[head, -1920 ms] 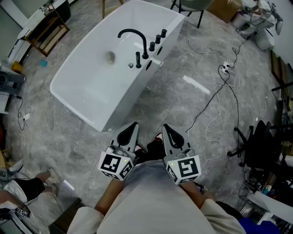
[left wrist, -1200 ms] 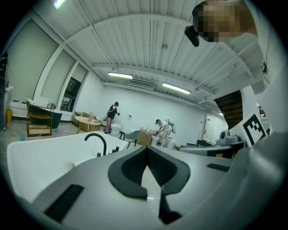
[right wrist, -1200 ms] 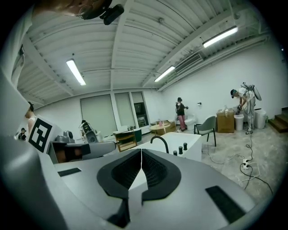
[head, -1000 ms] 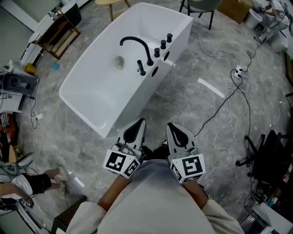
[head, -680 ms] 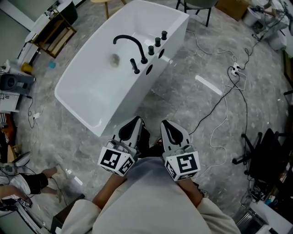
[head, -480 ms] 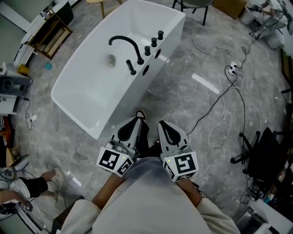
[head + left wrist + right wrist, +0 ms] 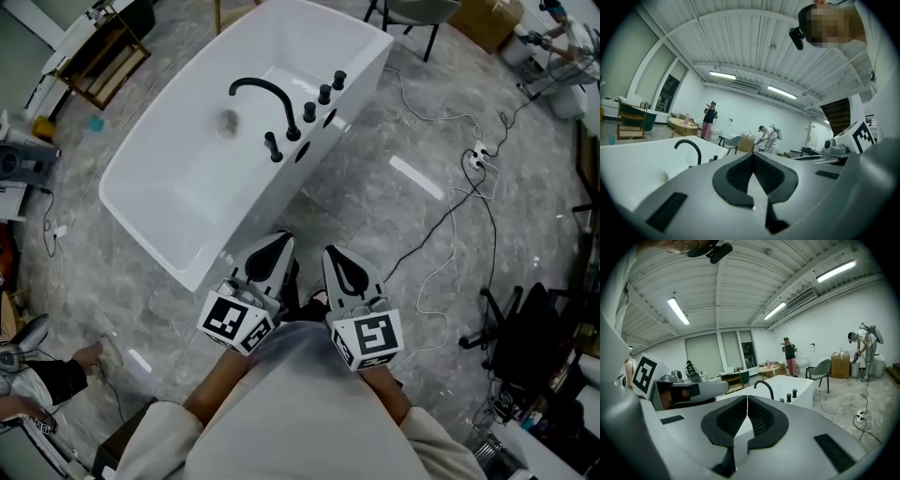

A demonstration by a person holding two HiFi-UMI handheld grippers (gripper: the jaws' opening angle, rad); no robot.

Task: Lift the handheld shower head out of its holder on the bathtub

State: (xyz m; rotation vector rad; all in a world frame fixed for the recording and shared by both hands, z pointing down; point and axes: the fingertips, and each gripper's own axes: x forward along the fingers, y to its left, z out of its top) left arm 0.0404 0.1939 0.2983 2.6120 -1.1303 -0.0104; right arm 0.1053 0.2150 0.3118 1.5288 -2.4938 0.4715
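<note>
Carried slightly nearer the bathtub (image 7: pixel 262 202), left hand-held gripper (image 7: pixel 276 247) and right hand-held gripper (image 7: pixel 336 261) stay clenched, empty; the upright shower head (image 7: pixel 273 147) stands well ahead, nearer the left.

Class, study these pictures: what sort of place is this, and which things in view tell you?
Probably a workshop or test hall, not a home bathroom: a white freestanding bathtub stands on open grey floor near a white power strip with trailing cables, under a ribbed ceiling with strip lights.
</note>
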